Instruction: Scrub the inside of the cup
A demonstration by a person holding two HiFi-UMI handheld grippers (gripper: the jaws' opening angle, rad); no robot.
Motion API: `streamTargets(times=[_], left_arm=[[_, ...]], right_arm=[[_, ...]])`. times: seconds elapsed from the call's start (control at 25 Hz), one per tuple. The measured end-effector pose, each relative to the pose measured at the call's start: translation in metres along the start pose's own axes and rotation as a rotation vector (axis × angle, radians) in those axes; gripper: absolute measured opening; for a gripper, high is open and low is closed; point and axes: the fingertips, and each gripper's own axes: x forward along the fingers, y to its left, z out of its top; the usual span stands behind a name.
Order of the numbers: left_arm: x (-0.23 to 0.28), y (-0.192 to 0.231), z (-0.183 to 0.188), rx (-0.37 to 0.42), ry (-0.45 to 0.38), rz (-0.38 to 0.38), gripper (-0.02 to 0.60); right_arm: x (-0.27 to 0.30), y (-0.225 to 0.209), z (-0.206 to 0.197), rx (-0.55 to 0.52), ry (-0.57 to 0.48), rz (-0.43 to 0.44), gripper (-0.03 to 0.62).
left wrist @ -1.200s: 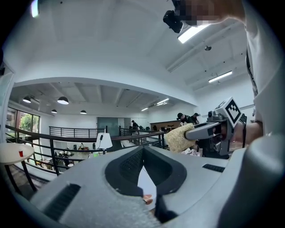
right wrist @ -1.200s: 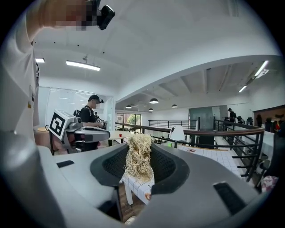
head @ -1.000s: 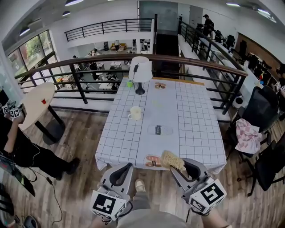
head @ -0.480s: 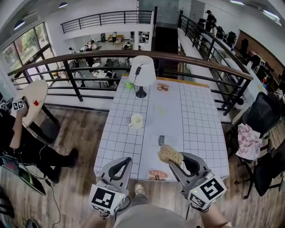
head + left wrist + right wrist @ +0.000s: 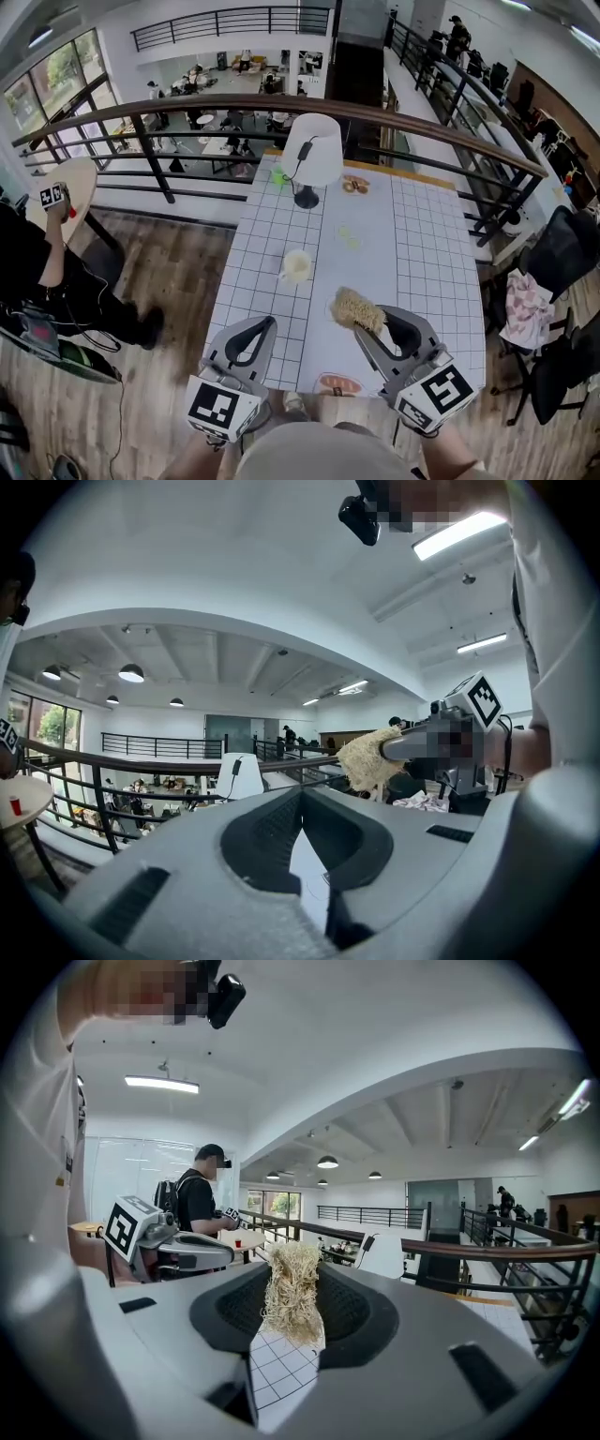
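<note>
A straw-coloured fibre scrubber point(image 5: 354, 307) is clamped in the right gripper point(image 5: 373, 325). The left gripper point(image 5: 262, 326) is closed on nothing. The cream cup point(image 5: 296, 266) stands ahead of both. It is best steadied before the scrubber is pushed inside.

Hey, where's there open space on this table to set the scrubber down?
The right side of the table is bare cloth, from the snacks beside the lamp to the near edge. Also bare: the strip between the cup and the table's left edge. It is crowded only at the far end around the lamp.
</note>
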Motion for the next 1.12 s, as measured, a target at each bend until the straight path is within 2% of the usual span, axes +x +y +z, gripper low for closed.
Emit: streamTargets(times=[0.28, 0.44, 0.6, 0.72, 0.92, 1.12], left_arm=[[0.023, 0.012, -0.002, 0.013, 0.016, 0.032, 0.014], [0.027, 0.009, -0.014, -0.016, 0.053, 0.068, 0.014], [0.031, 0.012, -0.019, -0.046, 0.051, 0.113, 0.014], [0.036, 0.017, -0.026, -0.042, 0.066, 0.141, 0.014], [0.044, 0.044, -0.032, -0.122, 0.022, 0.224, 0.014], [0.074, 0.069, -0.053, -0.038, 0.024, 0.174, 0.015]], right_arm=[[0.017, -0.027, -0.009, 0.049, -0.007, 0.028, 0.135], [0.024, -0.038, -0.02, 0.058, 0.017, 0.071, 0.135], [0.031, -0.048, -0.027, 0.068, 0.028, 0.102, 0.135], [0.035, -0.054, -0.037, 0.091, 0.047, 0.124, 0.135], [0.05, -0.067, -0.045, 0.071, 0.075, 0.144, 0.135], [0.083, -0.078, -0.046, 0.007, 0.106, 0.187, 0.135]])
